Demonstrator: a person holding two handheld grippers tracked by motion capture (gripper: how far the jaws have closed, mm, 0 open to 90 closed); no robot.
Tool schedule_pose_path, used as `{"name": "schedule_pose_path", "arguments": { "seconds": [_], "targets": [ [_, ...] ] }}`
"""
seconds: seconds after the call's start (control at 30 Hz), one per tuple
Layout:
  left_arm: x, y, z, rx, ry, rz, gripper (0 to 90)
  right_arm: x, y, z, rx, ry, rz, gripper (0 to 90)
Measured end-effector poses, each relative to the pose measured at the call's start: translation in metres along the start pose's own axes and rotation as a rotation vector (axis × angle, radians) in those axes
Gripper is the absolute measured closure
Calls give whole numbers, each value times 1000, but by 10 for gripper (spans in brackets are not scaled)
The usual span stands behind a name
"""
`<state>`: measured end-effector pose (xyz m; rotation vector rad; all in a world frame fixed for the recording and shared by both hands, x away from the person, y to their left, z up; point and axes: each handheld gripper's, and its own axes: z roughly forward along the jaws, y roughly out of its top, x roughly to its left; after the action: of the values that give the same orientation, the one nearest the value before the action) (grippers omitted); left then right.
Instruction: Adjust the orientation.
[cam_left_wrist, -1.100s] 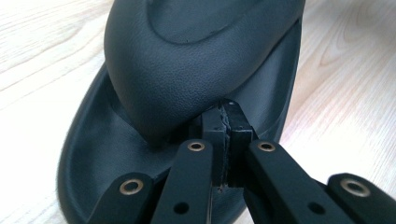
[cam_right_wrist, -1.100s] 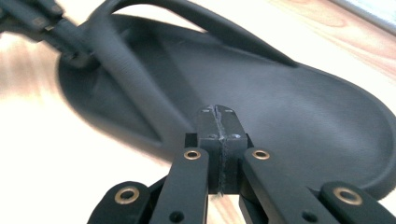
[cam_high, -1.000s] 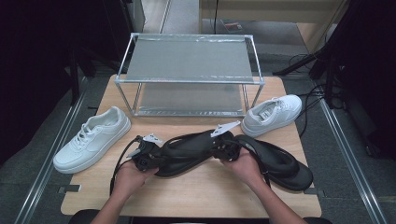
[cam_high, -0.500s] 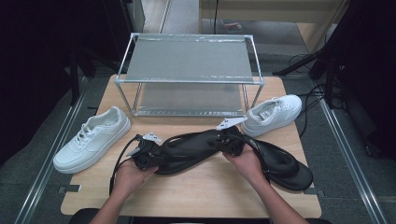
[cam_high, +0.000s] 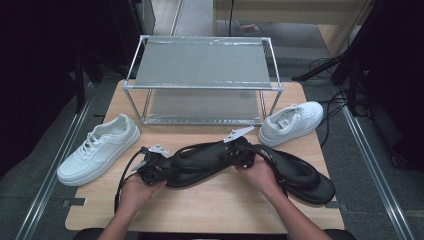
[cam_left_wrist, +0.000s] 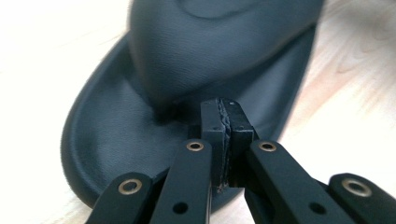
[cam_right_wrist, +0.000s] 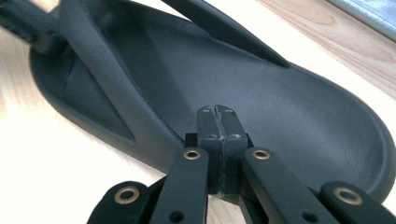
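Though neither hand has really shifted, the left tongs (cam_left_wrist: 226, 116) and right tongs (cam_right_wrist: 218, 116) stay pressed together, empty, their tips on opposite ends of the black sandal (cam_high: 202, 157) lying between them on the table (cam_high: 210, 205); lifting seems unstarted.

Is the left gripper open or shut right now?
Shut: the left gripper shows its pads pressed together over the black sandal.

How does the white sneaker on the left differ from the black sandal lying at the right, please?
The white sneaker is a closed, laced shoe; the black sandal is open, with straps over a flat sole. The sneaker lies at the table's left edge, clear of both hands; the sandal lies at the right, just beside the person's right hand. Both rest sole-down on the wooden table, in front of the metal rack.
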<state>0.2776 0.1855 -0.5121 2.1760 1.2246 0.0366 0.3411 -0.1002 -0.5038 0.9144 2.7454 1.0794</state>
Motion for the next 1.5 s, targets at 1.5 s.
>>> {"name": "schedule_pose_path", "arguments": {
  "seconds": [1.5],
  "targets": [
    [30, 49, 33, -50, -3, -57, 900, 70, -9, 11, 11, 136, -19, 900]
  ]
}}
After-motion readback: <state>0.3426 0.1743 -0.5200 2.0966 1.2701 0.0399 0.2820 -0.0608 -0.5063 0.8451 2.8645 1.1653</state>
